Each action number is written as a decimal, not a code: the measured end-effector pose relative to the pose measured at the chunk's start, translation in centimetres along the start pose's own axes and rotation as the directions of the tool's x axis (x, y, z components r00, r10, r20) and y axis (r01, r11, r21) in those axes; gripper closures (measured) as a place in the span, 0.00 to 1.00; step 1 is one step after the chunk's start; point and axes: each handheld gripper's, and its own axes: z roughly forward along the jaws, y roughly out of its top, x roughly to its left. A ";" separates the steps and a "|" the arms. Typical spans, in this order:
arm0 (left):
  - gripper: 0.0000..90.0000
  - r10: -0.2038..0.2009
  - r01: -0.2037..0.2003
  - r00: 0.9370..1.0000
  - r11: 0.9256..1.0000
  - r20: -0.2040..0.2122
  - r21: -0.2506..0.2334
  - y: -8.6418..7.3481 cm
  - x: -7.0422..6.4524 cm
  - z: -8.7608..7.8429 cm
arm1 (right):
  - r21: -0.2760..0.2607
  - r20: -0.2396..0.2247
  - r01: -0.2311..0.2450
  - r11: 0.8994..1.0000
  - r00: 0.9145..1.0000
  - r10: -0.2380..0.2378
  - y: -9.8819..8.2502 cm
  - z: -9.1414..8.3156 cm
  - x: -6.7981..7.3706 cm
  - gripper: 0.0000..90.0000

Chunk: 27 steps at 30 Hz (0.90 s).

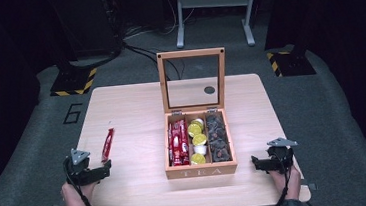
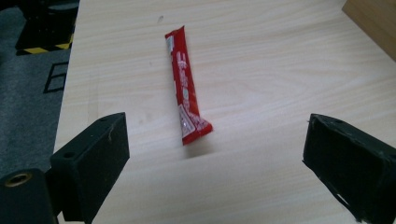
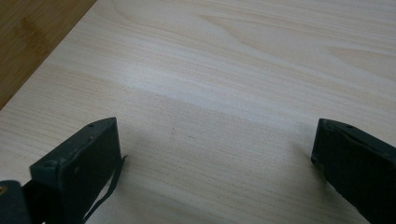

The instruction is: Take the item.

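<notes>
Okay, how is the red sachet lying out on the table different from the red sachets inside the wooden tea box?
The single long red foil sachet lies alone on the bare pale wooden table, beside the open left gripper. The red sachets in the wooden tea box are packed together in its left compartment. The loose one lies slightly slanted; the boxed ones run straight along their compartment. Both look like the same red, white-printed stick packs.

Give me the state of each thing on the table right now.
Tea box: lid open, upright; three compartments filled.
Red sachet: lying loose on the table, ungripped.
Left gripper: open, nothing between the jaws.
Right gripper: open, empty.
</notes>
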 end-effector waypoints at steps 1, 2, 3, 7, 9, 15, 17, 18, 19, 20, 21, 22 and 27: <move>0.07 0.006 -0.006 1.000 1.000 -0.005 0.001 -0.3 0.1 0.0 | 0.001 0.000 0.003 1.000 1.000 -0.003 0.0 0.0 0.0 0.01; 0.07 0.004 -0.004 1.000 1.000 -0.003 0.010 -0.6 0.1 -0.1 | 0.000 0.000 0.000 1.000 1.000 0.000 0.0 0.0 0.0 0.01; 0.06 0.003 -0.003 1.000 1.000 -0.008 0.014 -1.0 0.2 -0.1 | 0.002 0.000 0.007 1.000 1.000 -0.007 0.0 0.0 0.0 0.01; 0.05 -0.006 0.006 1.000 0.999 -0.012 0.032 -2.1 0.6 0.0 | 0.001 0.001 0.008 1.000 1.000 -0.008 0.0 0.0 -0.1 0.01; 0.05 -0.020 0.020 1.000 0.999 -0.018 0.037 -2.8 0.8 0.1 | 0.001 0.001 0.007 1.000 1.000 -0.007 0.0 0.0 -0.1 0.01; 0.03 0.009 -0.008 1.000 0.997 -0.020 0.080 -4.3 1.4 0.7 | 0.001 0.001 0.008 1.000 1.000 -0.008 0.0 0.0 0.0 0.01; 0.03 0.020 -0.018 1.000 0.996 -0.023 0.087 -4.7 1.6 1.1 | -0.001 0.002 0.007 1.000 1.000 -0.007 0.0 0.0 0.0 0.01; 0.02 0.021 -0.019 1.000 0.994 -0.021 0.105 -5.0 1.8 1.5 | -0.002 0.002 0.010 1.000 1.000 -0.010 -0.1 0.0 0.0 0.01; 0.02 0.021 -0.019 1.000 0.994 -0.021 0.105 -5.0 1.8 1.5 | -0.002 0.002 0.010 1.000 1.000 -0.010 -0.1 0.0 0.0 0.01; 0.02 0.023 -0.020 1.000 0.993 -0.019 0.114 -5.2 1.9 1.8 | -0.002 0.001 0.010 1.000 1.000 -0.010 -0.1 0.0 0.0 0.01; 0.01 0.023 -0.020 1.000 0.993 -0.019 0.114 -5.2 1.9 1.8 | -0.002 0.001 0.010 1.000 1.000 -0.010 -0.1 0.0 0.0 0.01; 0.01 0.011 -0.010 1.000 0.995 -0.010 0.104 -5.4 2.0 1.9 | -0.003 0.001 0.010 1.000 1.000 -0.010 -0.1 0.0 0.0 0.01; 0.00 -0.014 0.012 1.000 0.996 0.022 0.091 -5.5 2.5 2.3 | -0.003 0.007 0.007 1.000 1.000 -0.007 -0.1 0.0 0.0 0.01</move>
